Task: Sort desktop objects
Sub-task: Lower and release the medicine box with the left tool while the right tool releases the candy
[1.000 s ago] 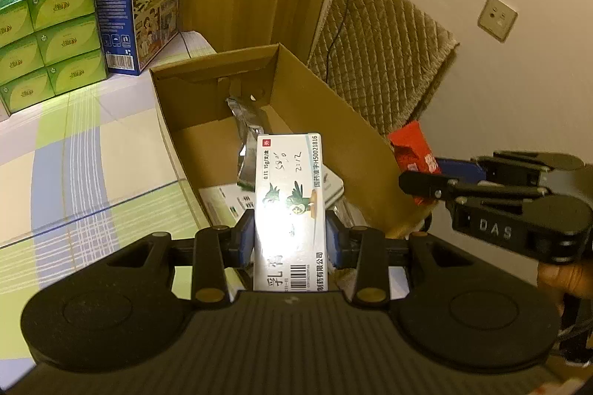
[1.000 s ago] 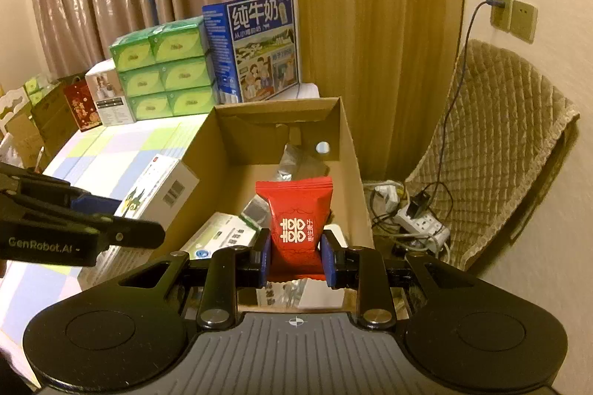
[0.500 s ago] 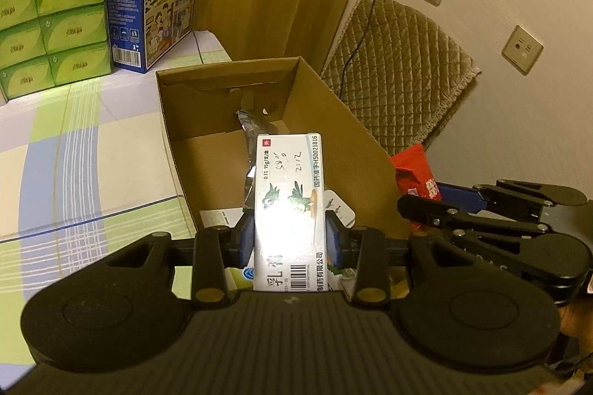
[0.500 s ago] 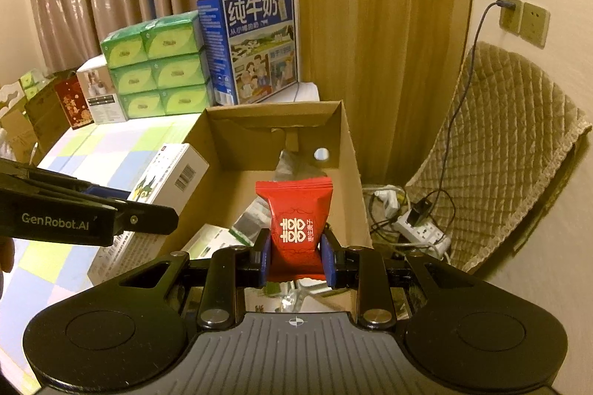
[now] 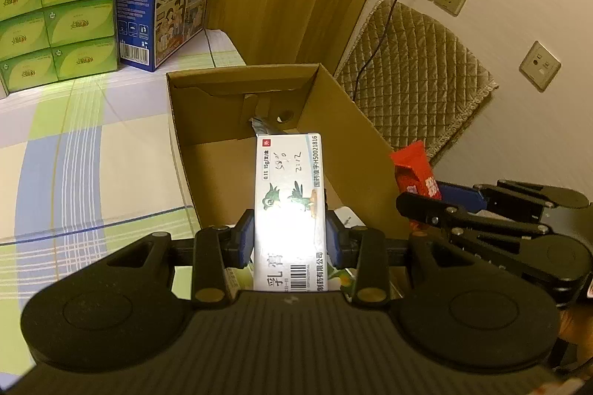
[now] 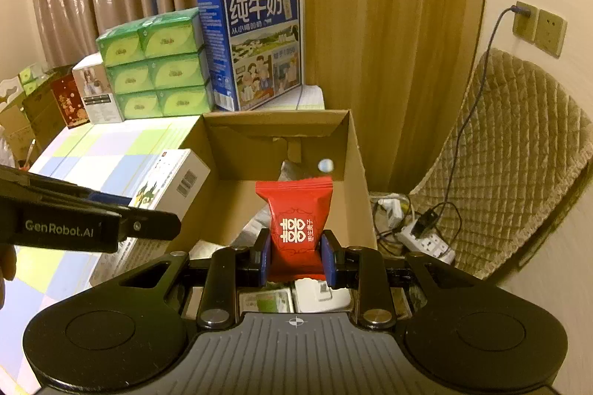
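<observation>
Left wrist: white ointment carton (image 5: 289, 206), bird print, barcode, clamped in left tongs (image 5: 290, 239).

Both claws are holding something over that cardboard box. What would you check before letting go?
1. Left gripper shut on the ointment box: ok.
2. Right gripper shut on the red packet: ok.
3. Packet over the carton opening: ok.
4. Ointment box over the opening: ok in the left view.
5. Free floor space in the carton: ok, bare at the back.
6. Drop height: cannot tell.
</observation>
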Demonstrator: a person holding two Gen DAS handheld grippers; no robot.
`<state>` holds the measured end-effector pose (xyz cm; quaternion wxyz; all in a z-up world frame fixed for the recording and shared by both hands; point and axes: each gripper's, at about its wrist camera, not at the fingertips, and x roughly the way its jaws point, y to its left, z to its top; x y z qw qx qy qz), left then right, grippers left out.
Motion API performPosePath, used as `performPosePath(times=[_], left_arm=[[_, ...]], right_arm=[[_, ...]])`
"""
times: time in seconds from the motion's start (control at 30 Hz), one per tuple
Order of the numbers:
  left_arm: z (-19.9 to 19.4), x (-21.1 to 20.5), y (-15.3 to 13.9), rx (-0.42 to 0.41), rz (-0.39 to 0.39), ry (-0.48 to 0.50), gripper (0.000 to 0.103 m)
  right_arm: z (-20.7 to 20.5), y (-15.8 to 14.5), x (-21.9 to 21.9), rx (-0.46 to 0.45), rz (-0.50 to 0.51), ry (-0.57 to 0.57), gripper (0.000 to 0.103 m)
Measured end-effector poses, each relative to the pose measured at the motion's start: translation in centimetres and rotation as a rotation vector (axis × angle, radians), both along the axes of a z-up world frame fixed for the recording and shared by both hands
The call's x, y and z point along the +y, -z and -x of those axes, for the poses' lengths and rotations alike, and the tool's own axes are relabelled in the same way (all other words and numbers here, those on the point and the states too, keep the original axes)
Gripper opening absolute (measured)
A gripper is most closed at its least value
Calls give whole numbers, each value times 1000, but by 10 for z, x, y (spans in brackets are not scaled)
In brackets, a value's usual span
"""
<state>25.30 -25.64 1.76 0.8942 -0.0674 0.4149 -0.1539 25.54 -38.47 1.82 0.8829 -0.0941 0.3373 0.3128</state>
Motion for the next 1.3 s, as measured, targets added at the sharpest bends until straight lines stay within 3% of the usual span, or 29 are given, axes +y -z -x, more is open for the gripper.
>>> performPosePath(times=[0.17,0.23,0.3,1.17,1.23,1.3], left_arm=[[-13,0,3,6,2,-10,33],[-16,0,3,0,-1,-19,42],[-19,1,2,-6,-5,-18,42],[-3,19,0,-25,-38,-45,56],[-3,22,0,-23,-38,-48,66],[-1,25,1,-23,-47,-53,69]], right_arm=[[-11,1,8,-3,4,-4,25],[-16,1,11,0,6,-3,25],[-18,2,11,3,5,-3,25],[-10,2,21,19,-22,-28,25],[-11,2,21,20,-47,-30,31],[-9,0,19,0,-55,-15,47]])
